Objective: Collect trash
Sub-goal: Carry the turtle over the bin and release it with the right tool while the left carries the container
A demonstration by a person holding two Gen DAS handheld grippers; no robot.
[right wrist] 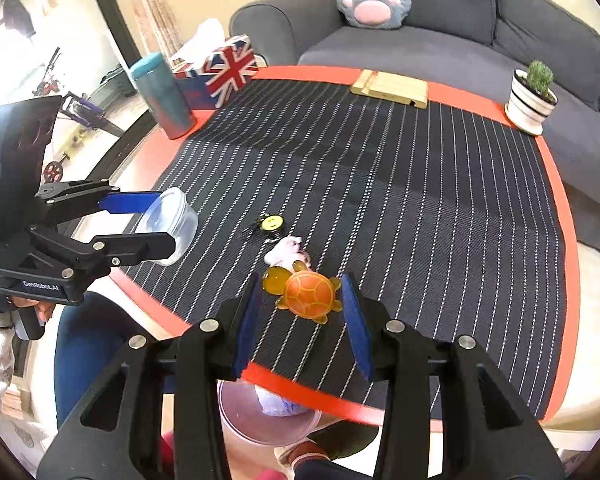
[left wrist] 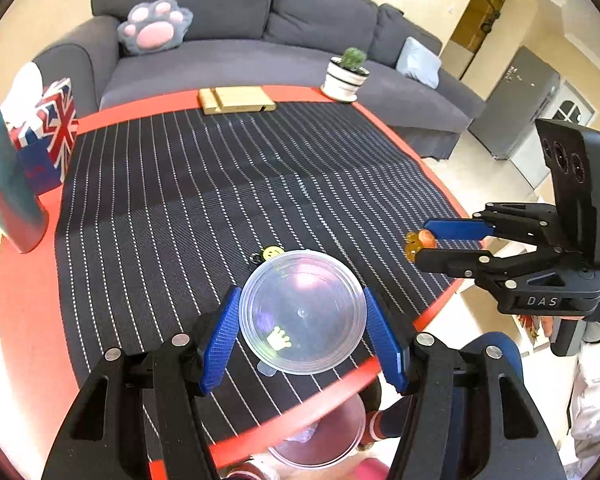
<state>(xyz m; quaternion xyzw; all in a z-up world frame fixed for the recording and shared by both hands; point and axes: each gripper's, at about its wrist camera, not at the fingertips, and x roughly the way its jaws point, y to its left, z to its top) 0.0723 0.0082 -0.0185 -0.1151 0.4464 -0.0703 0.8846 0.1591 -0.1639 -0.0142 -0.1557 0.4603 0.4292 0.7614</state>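
**Container and turtle held above the table edge**

The left gripper (left wrist: 302, 334) pinches a clear plastic container (left wrist: 302, 312) between its blue pads. The right gripper (right wrist: 302, 312) has its jaws closed on an orange turtle toy (right wrist: 308, 294). At the toy's 11 o'clock, crumpled tissue (right wrist: 286, 250) lies on the striped mat (right wrist: 400, 200), near a smiley keychain (right wrist: 271, 223).

The surface (right wrist: 560, 216) is red and round-edged, mostly covered by a black mat with white stripes (right wrist: 400, 184). On the mat lie a yellow smiley keychain (right wrist: 271, 223) and, near it, a crumpled white tissue (right wrist: 286, 250). Along the red rim stand a teal tumbler (right wrist: 162, 94), a Union Jack tissue box (right wrist: 220, 72), a wooden stand (right wrist: 390, 86) and a potted cactus (right wrist: 532, 96).
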